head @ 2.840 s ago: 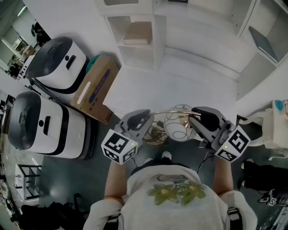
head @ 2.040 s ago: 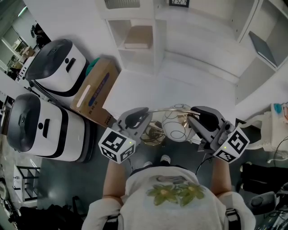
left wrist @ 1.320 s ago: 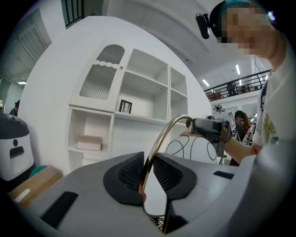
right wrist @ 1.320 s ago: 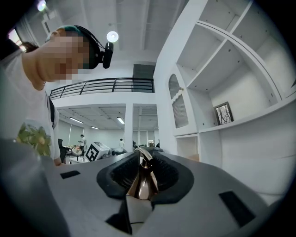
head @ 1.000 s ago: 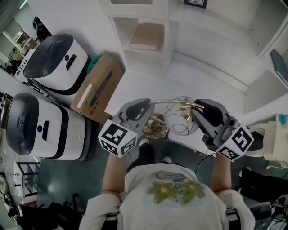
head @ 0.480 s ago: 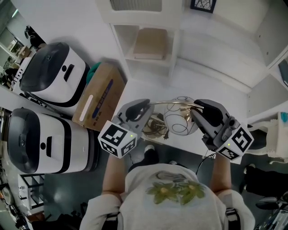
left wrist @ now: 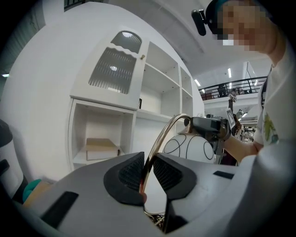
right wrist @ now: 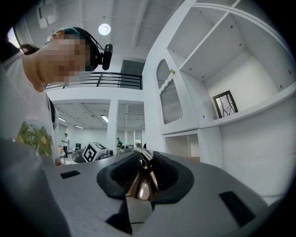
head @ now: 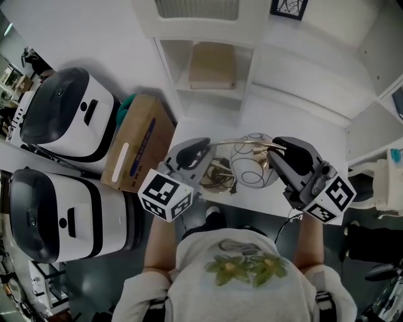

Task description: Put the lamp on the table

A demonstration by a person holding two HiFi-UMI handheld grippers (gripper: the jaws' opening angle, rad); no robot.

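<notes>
The lamp has a curved gold arm [head: 230, 143], a white globe shade [head: 250, 167] with thin black lines, and a gold wire base [head: 218, 177]. In the head view it hangs over the near edge of the white table [head: 302, 122]. My left gripper [head: 200, 157] is shut on the gold arm [left wrist: 159, 141], the jaws pinching it from both sides. My right gripper [head: 277, 157] is shut on the brass cone fitting [right wrist: 141, 184] above the globe. The globe [left wrist: 194, 149] and the right gripper [left wrist: 209, 127] also show in the left gripper view.
Two white-and-black machines [head: 66, 104] [head: 56, 210] stand on the floor at left, with a cardboard box [head: 135, 148] beside them. A white shelf unit [head: 211, 38] holding a beige box [head: 212, 65] rises behind the table. A framed picture [head: 288, 7] hangs at the back.
The person has walked forward with the lamp: the table and shelf have come nearer, and the lamp now hangs over the table's near edge. Both grips are unchanged.
</notes>
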